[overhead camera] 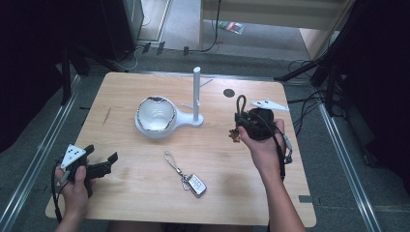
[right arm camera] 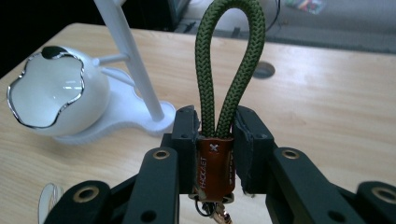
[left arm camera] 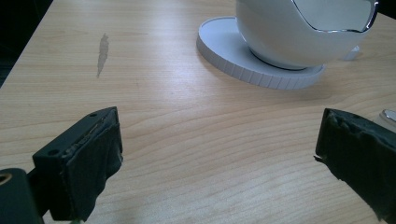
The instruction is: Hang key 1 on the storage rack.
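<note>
Both jaws of the right gripper [right arm camera: 214,140] pinch the green braided cord loop's brown metal clasp [right arm camera: 214,170] (loop upright) above the wooden table [overhead camera: 145,183]; the left gripper [left arm camera: 219,158] rests spread wide, holding nothing.

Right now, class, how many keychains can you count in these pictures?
2. One, the green cord loop keychain, is clamped in the right gripper, upright. The other, the car key keychain, lies on the table near its front edge.
</note>
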